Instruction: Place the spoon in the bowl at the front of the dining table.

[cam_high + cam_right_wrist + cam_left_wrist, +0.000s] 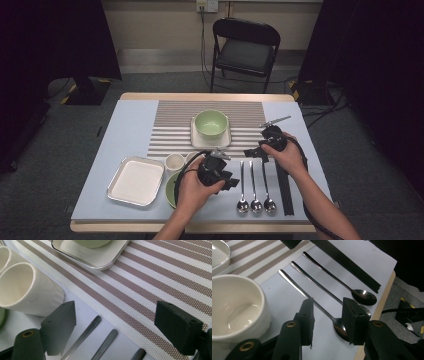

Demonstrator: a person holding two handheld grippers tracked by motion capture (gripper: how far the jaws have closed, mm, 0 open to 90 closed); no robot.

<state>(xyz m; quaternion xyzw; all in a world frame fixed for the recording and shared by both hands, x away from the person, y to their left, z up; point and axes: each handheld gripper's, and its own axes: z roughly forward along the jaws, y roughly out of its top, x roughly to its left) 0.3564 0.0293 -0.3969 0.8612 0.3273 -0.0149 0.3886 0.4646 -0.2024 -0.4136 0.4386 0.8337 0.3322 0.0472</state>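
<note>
The wide worktop, covered by a pale blue sheet, is carrying a table setting, and the brown-and-white striped woven placemat at its middle is serving as the landmark here. On the mat's near right part a white square tray is sitting with a pale green round bowl on it, probably as the centre of the setting. Off the mat's near left corner a larger white rectangular tray is lying, and just below the mat's near edge two small cream ceramic cups are standing side by side.

Just off the mat's near right edge three shiny steel spoons are lying parallel, handles pointing toward the mat – laid out, it seems, for picking one at a time. A bundle of black chopsticks is lying just beyond them, farther from the mat.

The left gripper is hovering low over the spoon nearest the cups, its fingers standing partly spread on either side of the handle near the bowl end – not yet pressing on it, as far as I can judge. The right gripper is waiting over the handle tips at the mat's edge, fingers wide apart and holding nothing.
</note>
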